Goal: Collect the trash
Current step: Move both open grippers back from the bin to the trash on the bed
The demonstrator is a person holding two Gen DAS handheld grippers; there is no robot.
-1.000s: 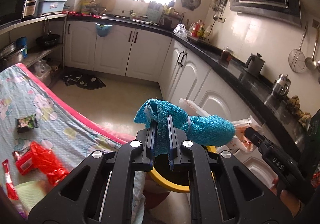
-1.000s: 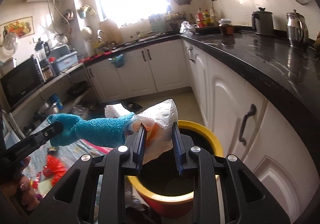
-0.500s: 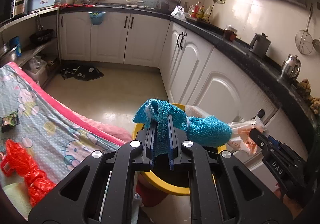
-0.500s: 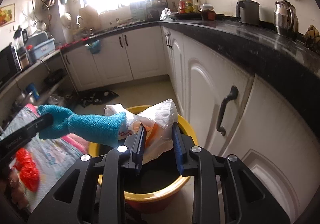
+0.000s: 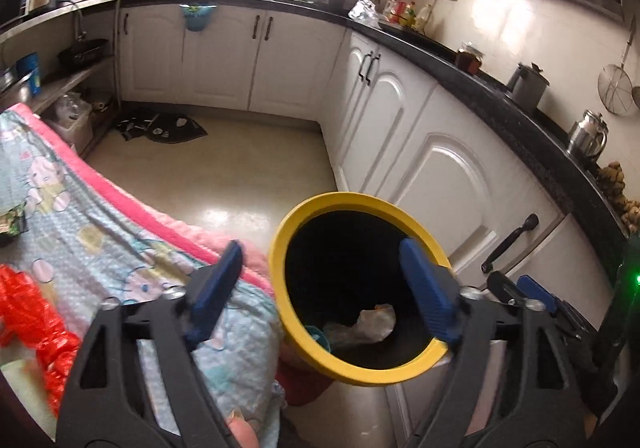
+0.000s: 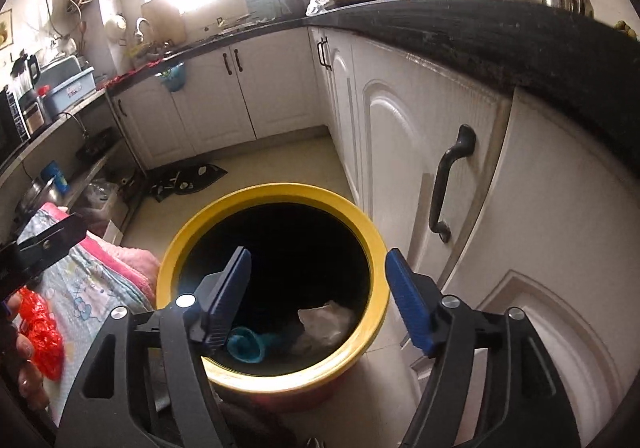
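A yellow-rimmed trash bin (image 5: 280, 244) (image 6: 176, 248) stands on the floor between the table and the white cabinets. At its dark bottom lie a teal cloth (image 6: 245, 344) (image 5: 318, 335) and a crumpled white plastic bag (image 6: 326, 322) (image 5: 374, 322). My left gripper (image 5: 322, 264) hovers over the bin's rim, its jaws opening wide with nothing between them. My right gripper (image 6: 318, 266) hangs above the bin mouth, its jaws opening too, also empty.
A table with a cartoon-print cloth (image 5: 80, 232) lies to the left, holding a red plastic bag (image 5: 36, 324) (image 6: 40, 328) and a small dark wrapper (image 5: 10, 224). White cabinets (image 6: 404, 151) under a black counter (image 5: 500, 99) run close on the right. A dark mat (image 5: 160, 127) lies on the floor.
Both grippers opened and let go of the teal cloth and the white bag, which now lie in the bin. Both hands sank toward the bin.
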